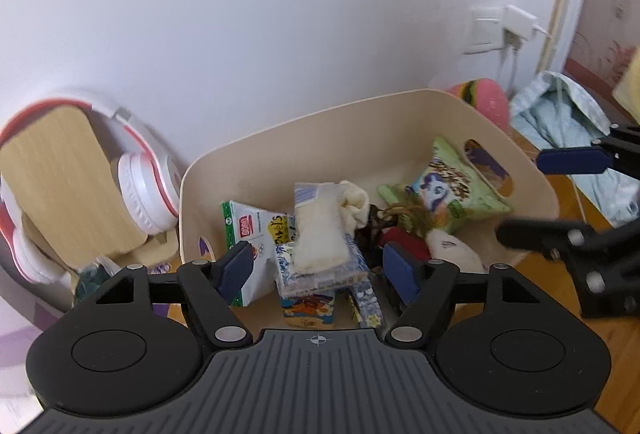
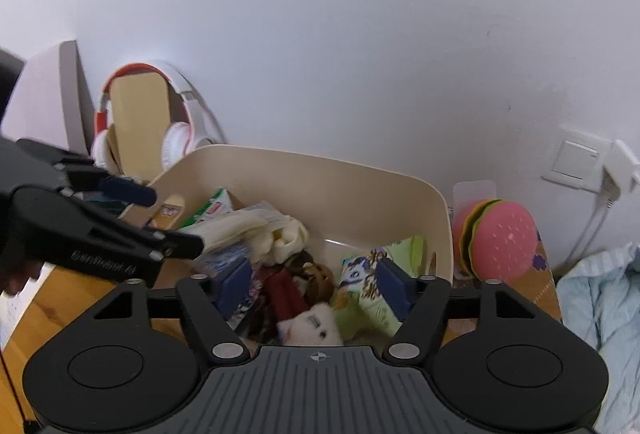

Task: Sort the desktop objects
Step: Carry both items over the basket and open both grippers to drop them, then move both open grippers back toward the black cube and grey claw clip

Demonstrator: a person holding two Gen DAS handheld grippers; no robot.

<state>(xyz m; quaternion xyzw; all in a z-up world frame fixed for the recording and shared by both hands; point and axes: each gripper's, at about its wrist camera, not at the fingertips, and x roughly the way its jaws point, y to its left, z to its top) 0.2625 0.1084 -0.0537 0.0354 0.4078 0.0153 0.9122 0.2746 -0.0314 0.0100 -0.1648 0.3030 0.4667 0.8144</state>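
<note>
Both sets of fingers hang spread wide and empty over the beige plastic bin (image 1: 400, 121) on the wooden tabletop (image 1: 568, 189), the left gripper (image 1: 320, 270) above a clear-wrapped cream packet (image 1: 320, 234), the right gripper (image 2: 312, 290) above a white plush toy (image 2: 312, 326). A green cartoon snack bag (image 1: 448, 185) lies at two o'clock in the bin, and red-and-white headphones (image 1: 144, 189) hang at nine o'clock outside it

We list: storage bin (image 1: 400, 121), smooth matt beige plastic; snack bag (image 1: 448, 185), glossy green foil; headphones (image 1: 148, 189), glossy white plastic, padded cups; desk (image 2: 60, 298), varnished wood; burger toy (image 2: 500, 238), soft pink plush
</note>
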